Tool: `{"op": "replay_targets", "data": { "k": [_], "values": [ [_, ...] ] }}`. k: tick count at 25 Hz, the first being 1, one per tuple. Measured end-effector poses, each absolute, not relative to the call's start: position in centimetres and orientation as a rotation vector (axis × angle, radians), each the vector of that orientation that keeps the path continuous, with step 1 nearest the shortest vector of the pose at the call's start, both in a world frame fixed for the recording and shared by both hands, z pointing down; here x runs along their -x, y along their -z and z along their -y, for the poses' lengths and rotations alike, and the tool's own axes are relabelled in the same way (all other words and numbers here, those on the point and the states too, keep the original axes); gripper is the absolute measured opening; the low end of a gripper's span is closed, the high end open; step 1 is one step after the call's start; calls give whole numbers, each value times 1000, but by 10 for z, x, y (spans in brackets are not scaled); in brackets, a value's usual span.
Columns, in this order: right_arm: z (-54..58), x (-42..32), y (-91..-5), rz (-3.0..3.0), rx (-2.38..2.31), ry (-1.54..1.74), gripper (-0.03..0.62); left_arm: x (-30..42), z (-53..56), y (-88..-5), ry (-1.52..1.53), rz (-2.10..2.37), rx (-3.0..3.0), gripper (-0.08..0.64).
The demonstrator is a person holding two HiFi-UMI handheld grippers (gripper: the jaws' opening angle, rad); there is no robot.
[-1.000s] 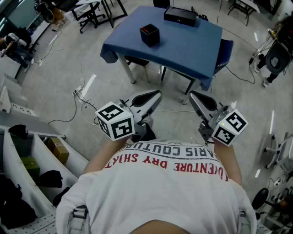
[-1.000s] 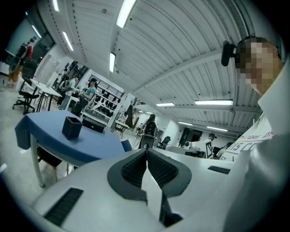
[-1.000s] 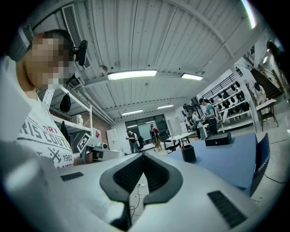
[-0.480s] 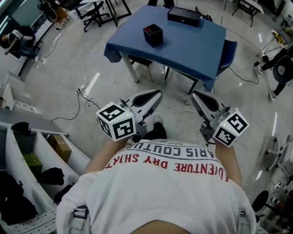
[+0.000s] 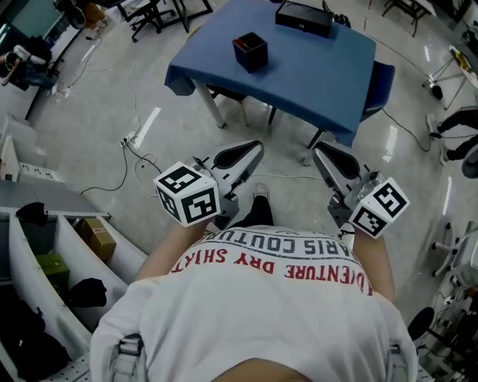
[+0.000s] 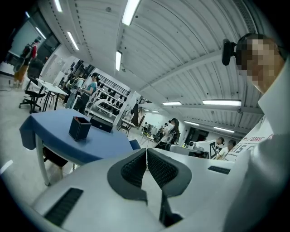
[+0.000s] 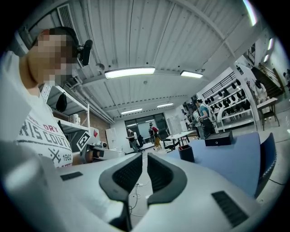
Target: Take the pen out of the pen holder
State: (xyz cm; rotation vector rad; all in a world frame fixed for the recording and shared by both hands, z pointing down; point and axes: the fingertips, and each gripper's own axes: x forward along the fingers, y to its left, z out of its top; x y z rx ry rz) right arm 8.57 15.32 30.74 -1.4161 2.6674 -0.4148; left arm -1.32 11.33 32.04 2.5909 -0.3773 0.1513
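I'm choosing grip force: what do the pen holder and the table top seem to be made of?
Pen holder: black, matte, flat-walled box with a reddish inner rim; likely plastic or covered board, the look leaves it open.
Table top: blue matte cloth cover, since it drapes and folds at the corners.

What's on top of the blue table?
A black pen holder and, farther back, a flat black box sit on the blue table. The holder's walls hide its contents.
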Motion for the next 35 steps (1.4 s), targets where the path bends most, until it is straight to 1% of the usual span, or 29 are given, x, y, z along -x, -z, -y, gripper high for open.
{"op": "replay_targets", "data": {
  "k": [4,6,9,11,22,35],
  "values": [
    [-127,-93,-309,-2673,1429,401,33,4,-85,-325,-162,367,-2583,32],
    [-112,-97,-309,-2677,1429,406,77,0,-69,-326,-165,360,-2579,32],
    [-88,-100,-308,-2708,1421,411,102,-6,-42,-325,-168,349,-2576,32],
    [-71,-101,-308,-2727,1420,412,131,-8,-22,-325,-170,350,-2572,32],
    [31,-113,-313,-2747,1422,449,200,-12,80,-328,-145,383,-2547,32],
    [129,-106,-336,-2817,1379,476,209,6,164,-348,-140,487,-2508,32]
  ]
}}
